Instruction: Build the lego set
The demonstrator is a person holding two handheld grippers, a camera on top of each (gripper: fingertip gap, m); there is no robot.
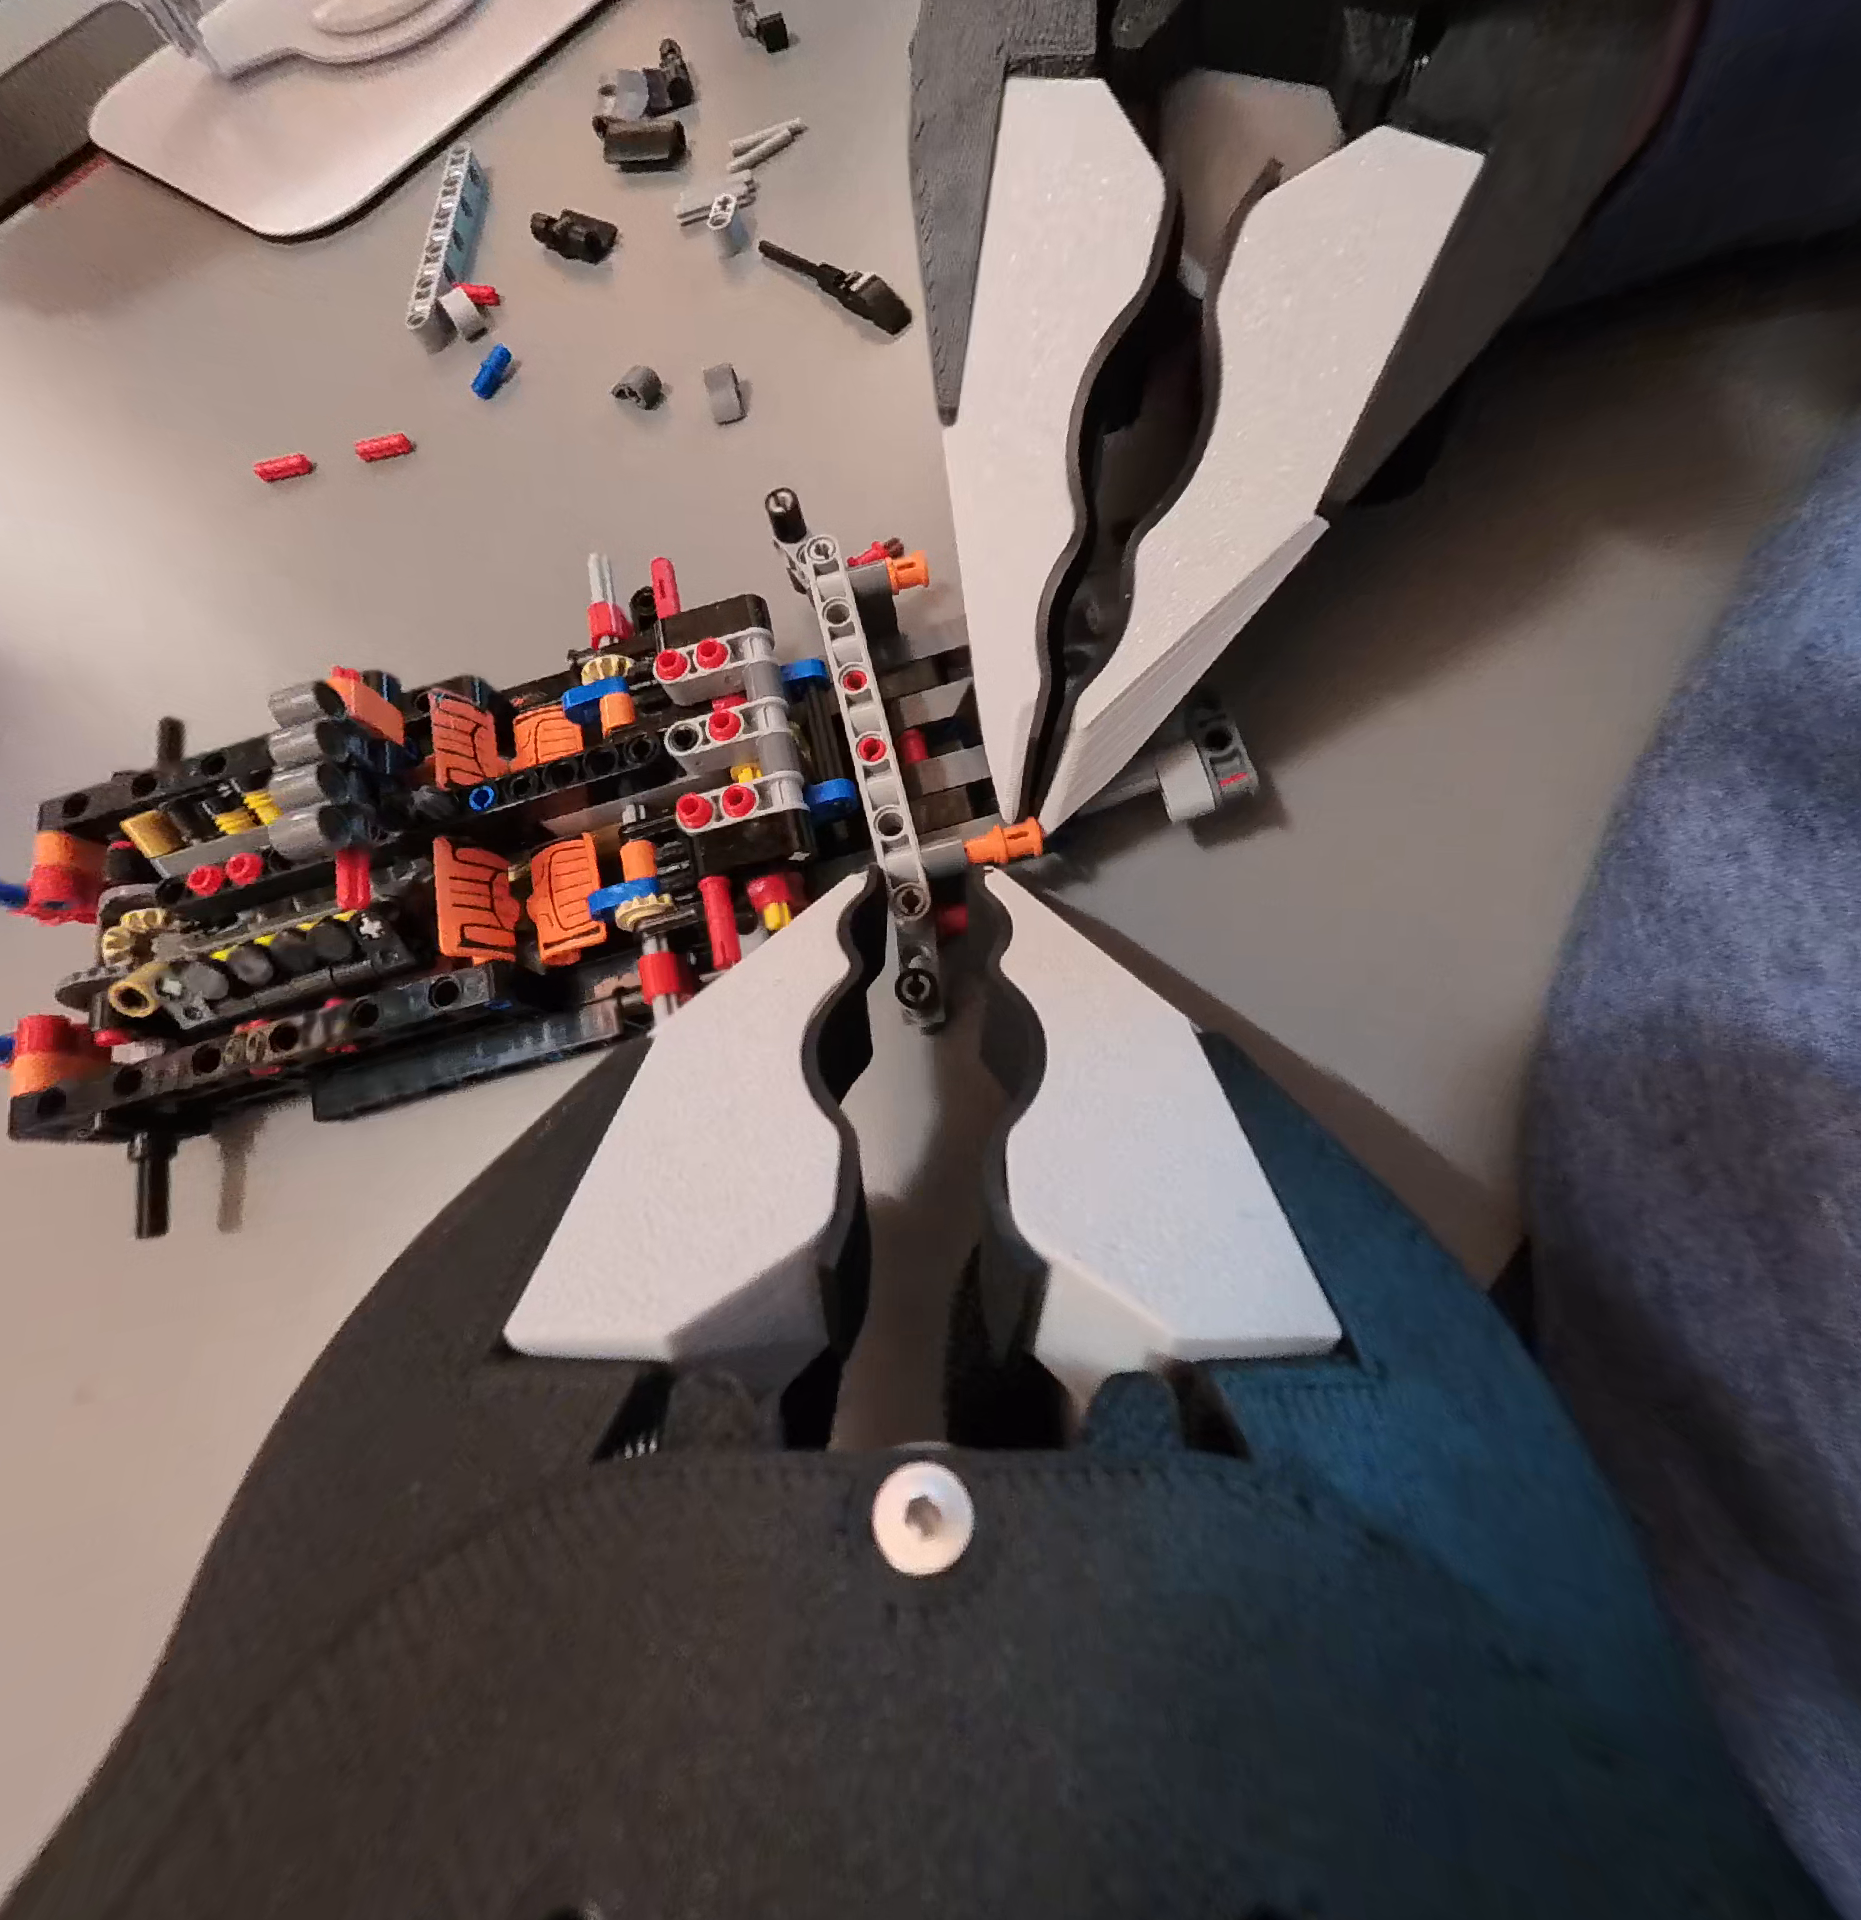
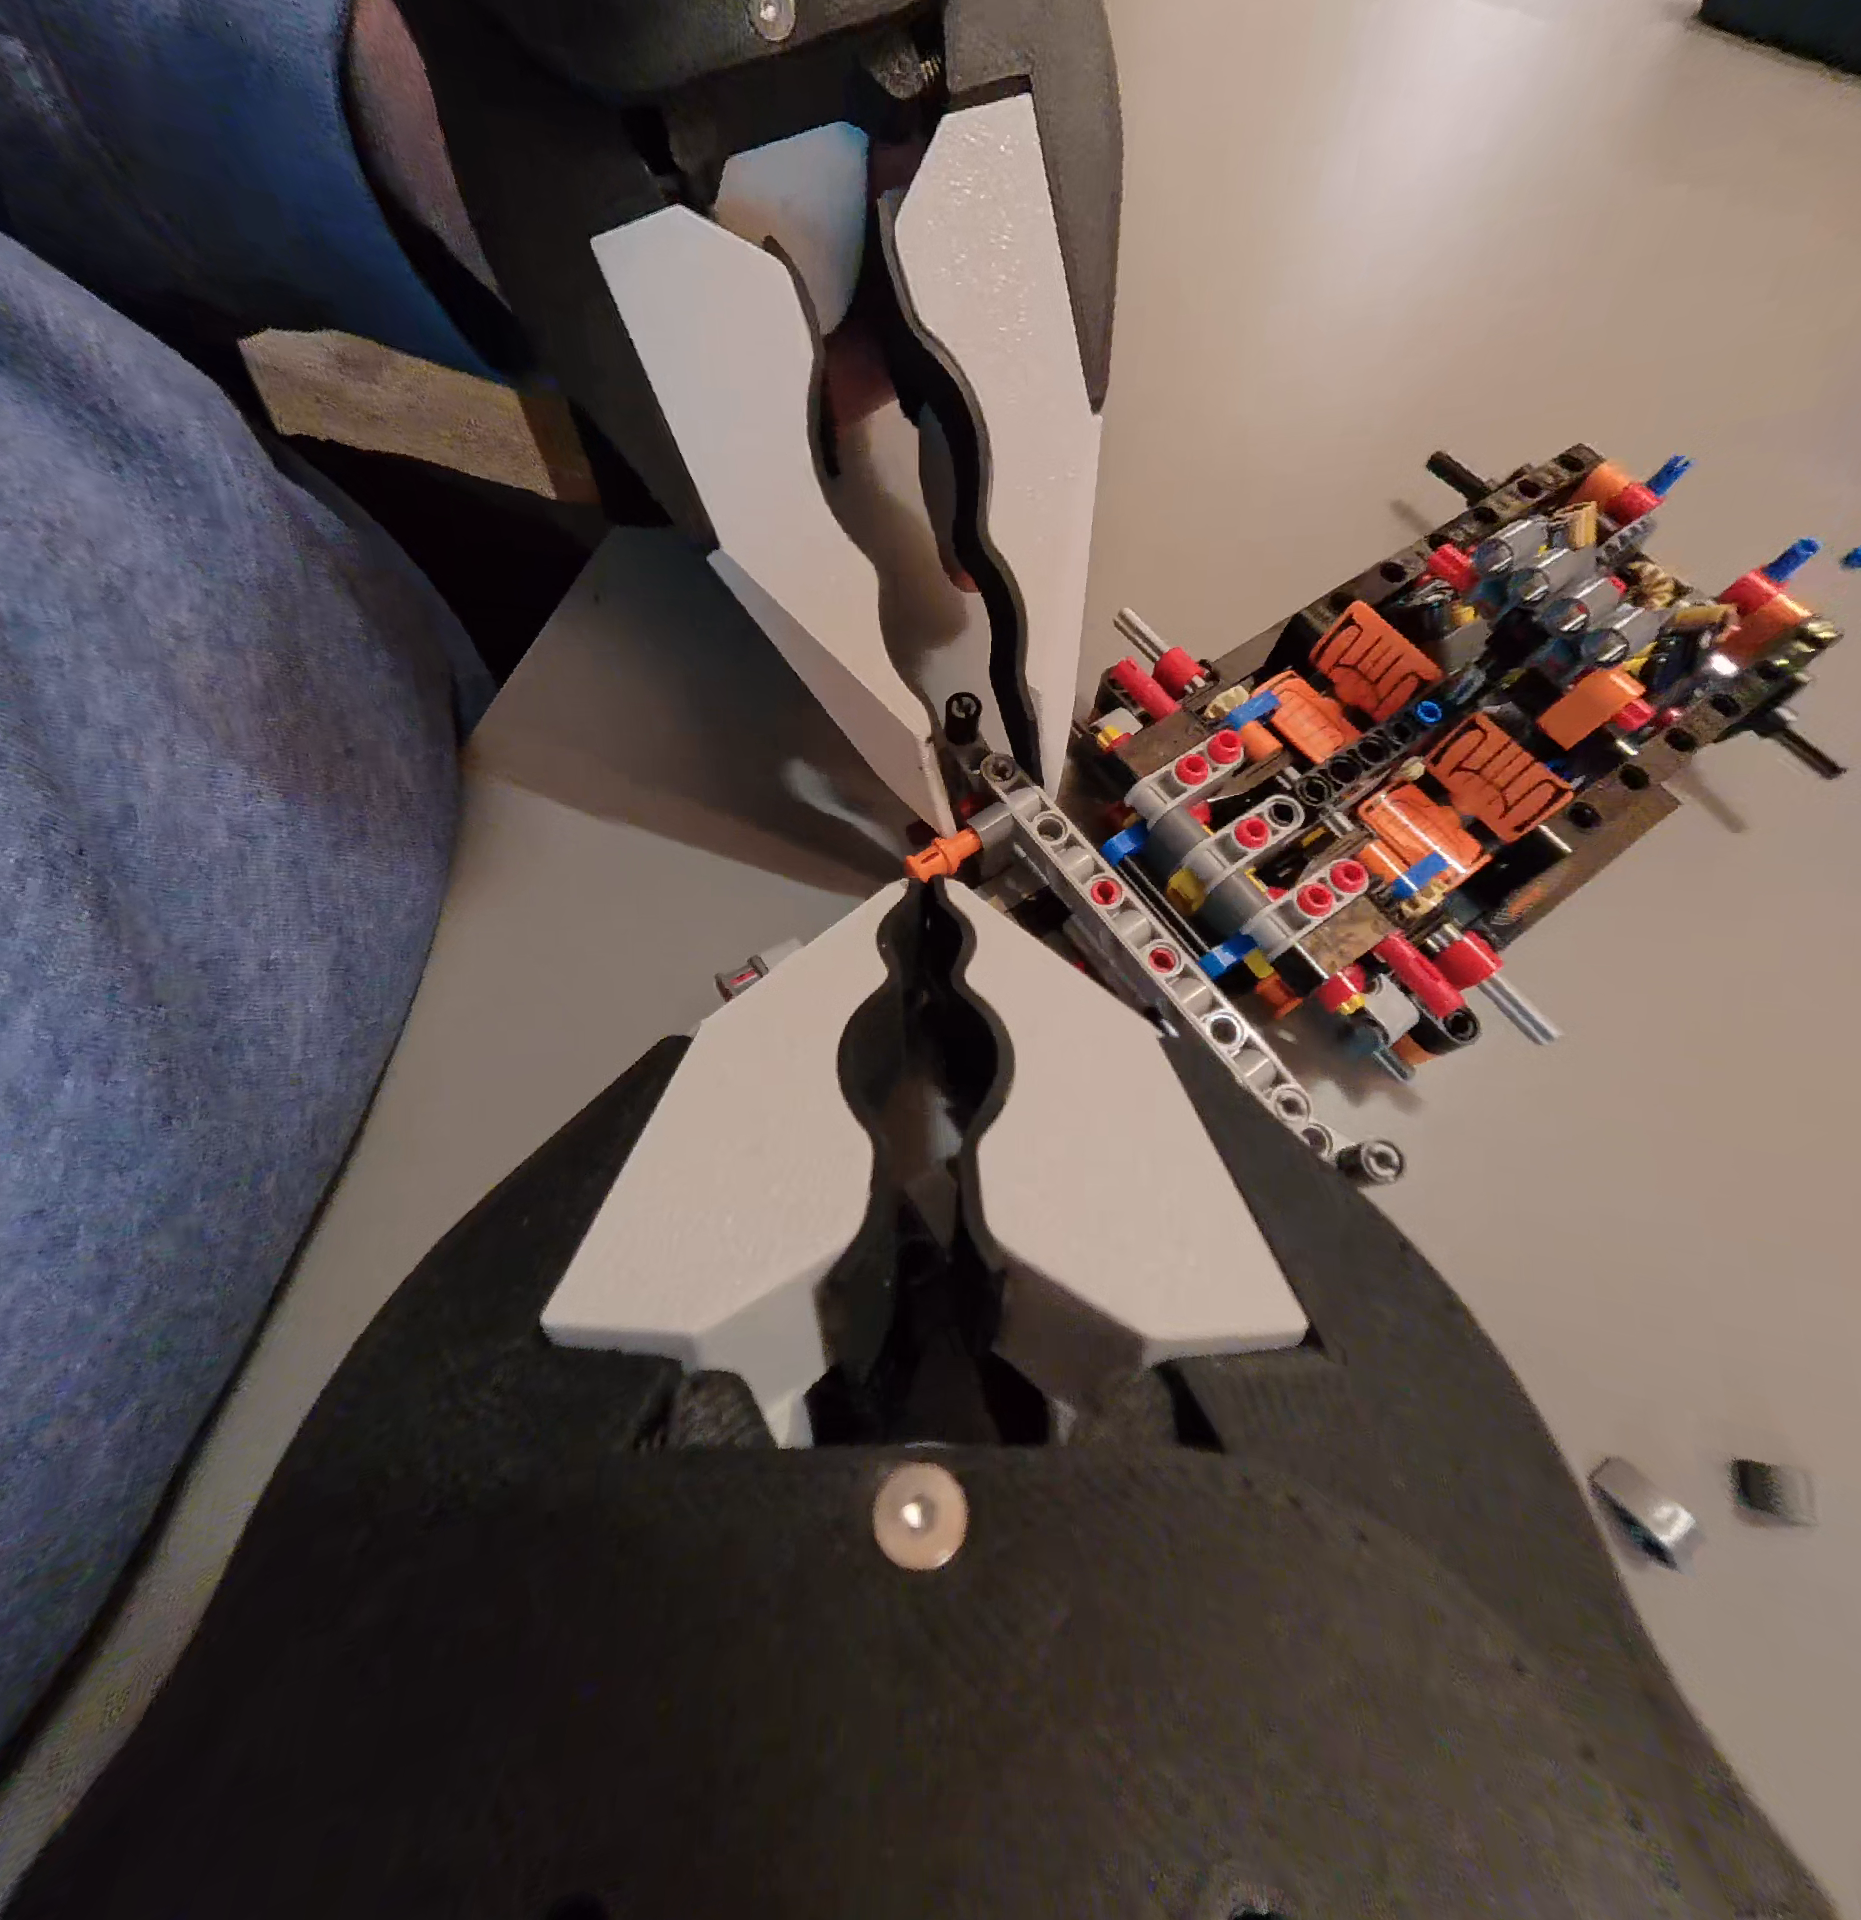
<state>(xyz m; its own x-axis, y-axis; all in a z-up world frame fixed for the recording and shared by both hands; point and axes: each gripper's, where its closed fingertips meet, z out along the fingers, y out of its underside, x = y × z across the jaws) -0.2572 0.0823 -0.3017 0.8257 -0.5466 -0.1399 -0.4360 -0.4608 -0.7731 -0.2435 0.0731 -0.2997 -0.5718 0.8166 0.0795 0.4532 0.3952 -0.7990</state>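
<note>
Left tongs (image 1: 931, 883) are gripping the lower end of the grey holed beam (image 1: 861, 717). Right tongs (image 2: 931, 881), tips pressed together, are pinching the orange pin (image 2: 931, 854) at the beam's side. Beyond, the lego chassis (image 1: 406, 862) is lying lengthwise on the counter (image 1: 230, 582). No containers are showing.

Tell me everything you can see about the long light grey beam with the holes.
The grey beam is a thin plastic bar with a row of round holes, three plugged by red pins. It lies across the near end of the lego model. The left gripper closes around its lower end; an orange pin beside it meets the right gripper.
</note>
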